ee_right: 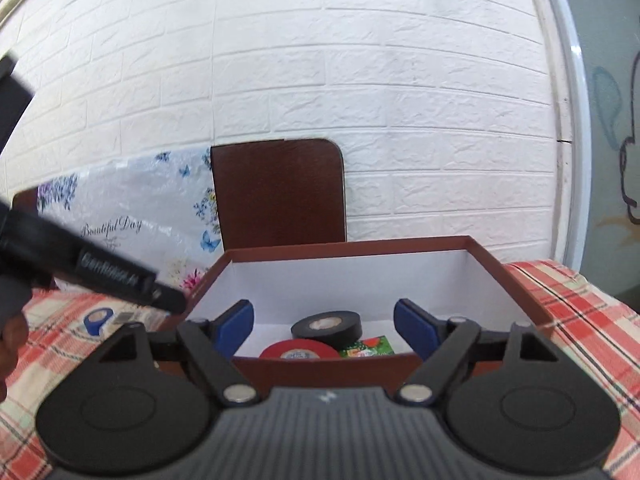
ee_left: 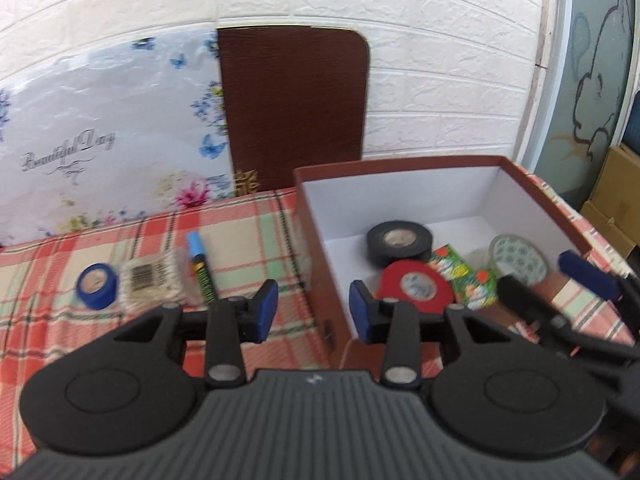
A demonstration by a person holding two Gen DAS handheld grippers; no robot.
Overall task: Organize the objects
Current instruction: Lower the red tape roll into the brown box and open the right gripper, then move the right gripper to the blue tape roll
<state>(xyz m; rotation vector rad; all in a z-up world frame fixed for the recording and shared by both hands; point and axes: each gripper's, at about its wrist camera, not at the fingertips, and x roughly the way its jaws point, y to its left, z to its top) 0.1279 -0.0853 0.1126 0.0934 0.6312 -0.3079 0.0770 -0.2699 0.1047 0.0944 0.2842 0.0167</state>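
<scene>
Both the left hand-held gripper and the right hand-held gripper gaped wide and empty by the box, which held black tape and red tape, while blue tape lay on the counter

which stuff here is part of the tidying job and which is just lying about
Job: box; in it black tape, red tape, clear tape, green packet; still out: blue tape, marker, barcoded packet.

Lying about: brown board, floral bag, cardboard boxes.
</scene>
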